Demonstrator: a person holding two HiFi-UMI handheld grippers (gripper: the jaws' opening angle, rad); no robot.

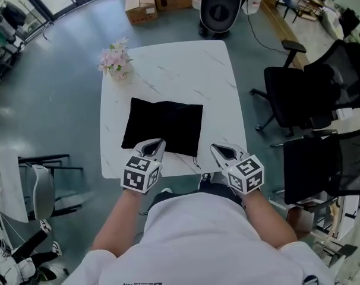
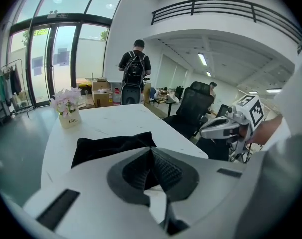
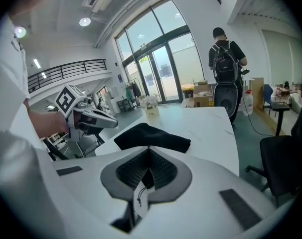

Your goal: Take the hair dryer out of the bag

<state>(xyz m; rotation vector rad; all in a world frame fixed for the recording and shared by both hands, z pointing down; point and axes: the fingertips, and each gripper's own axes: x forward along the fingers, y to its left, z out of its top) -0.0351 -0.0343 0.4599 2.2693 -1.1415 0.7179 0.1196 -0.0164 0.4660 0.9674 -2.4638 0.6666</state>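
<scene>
**White shirt (image 1: 204,236) nearest, both grippers shut at the near side of the black bag (image 1: 165,126)**

Nearest in the head view are the person's shoulders and forearms, reaching out from the white shirt toward the near edge of a white, marble-patterned desk (image 1: 186,70). The left gripper (image 1: 160,142) points away from the person with its tip over the near left corner of the black bag; whether it touches the cloth cannot be told. The right gripper (image 1: 215,149) sits to the right of the bag's near right corner, over bare desk, and is apart from the bag. In each gripper's own view the jaws are pressed together with nothing between them.

The black bag lies flat near the middle of the desk, closer to the near edge than the far one. The hair dryer is not visible in any view, only the bag's dark cloth.

A small white pot of pink flowers (image 1: 116,61) stands at the far left corner of the desk, well apart from the bag. Black office chairs (image 1: 310,94) stand on the floor to the right. Cardboard boxes (image 1: 141,2) sit on the floor beyond the far edge. In the left gripper view a person with a black backpack (image 2: 134,71) stands past the far end of the desk, facing away.
</scene>
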